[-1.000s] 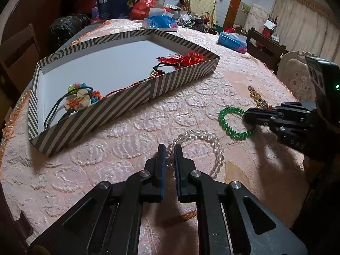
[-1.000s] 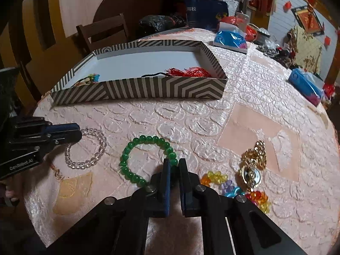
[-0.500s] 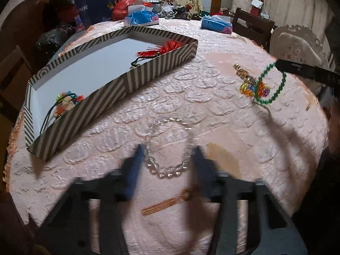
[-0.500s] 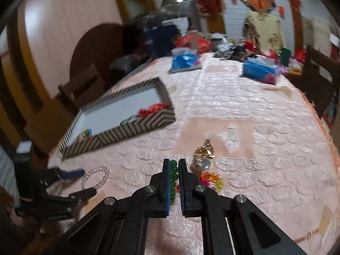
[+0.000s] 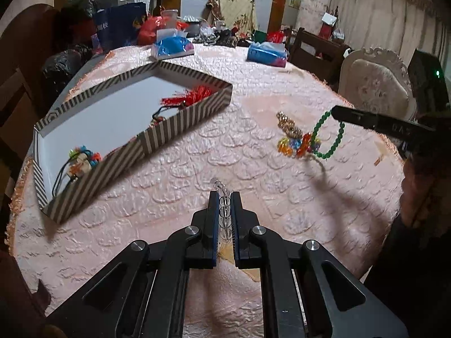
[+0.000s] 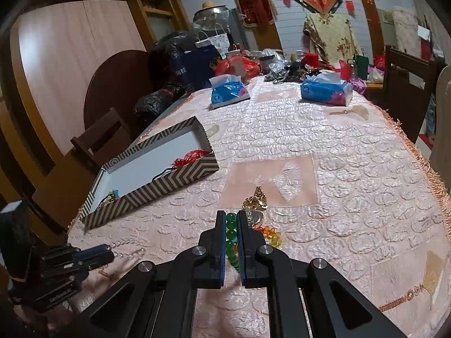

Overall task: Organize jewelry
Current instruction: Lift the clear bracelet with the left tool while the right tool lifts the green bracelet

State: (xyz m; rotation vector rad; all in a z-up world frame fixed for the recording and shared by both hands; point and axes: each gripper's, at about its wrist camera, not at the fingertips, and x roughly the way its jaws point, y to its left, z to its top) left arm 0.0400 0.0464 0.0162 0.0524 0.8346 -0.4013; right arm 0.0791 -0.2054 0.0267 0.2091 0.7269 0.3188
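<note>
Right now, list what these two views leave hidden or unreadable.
- Clear bead bracelet: left wrist view, mostly hidden between the left gripper fingers; whether it clears the table cannot be told.
- Green bead bracelet: right wrist view, only a few beads show between the right gripper fingers.
- Striped box: its near wall hides part of the cord pendant.
- Gold charm: too small to identify.
</note>
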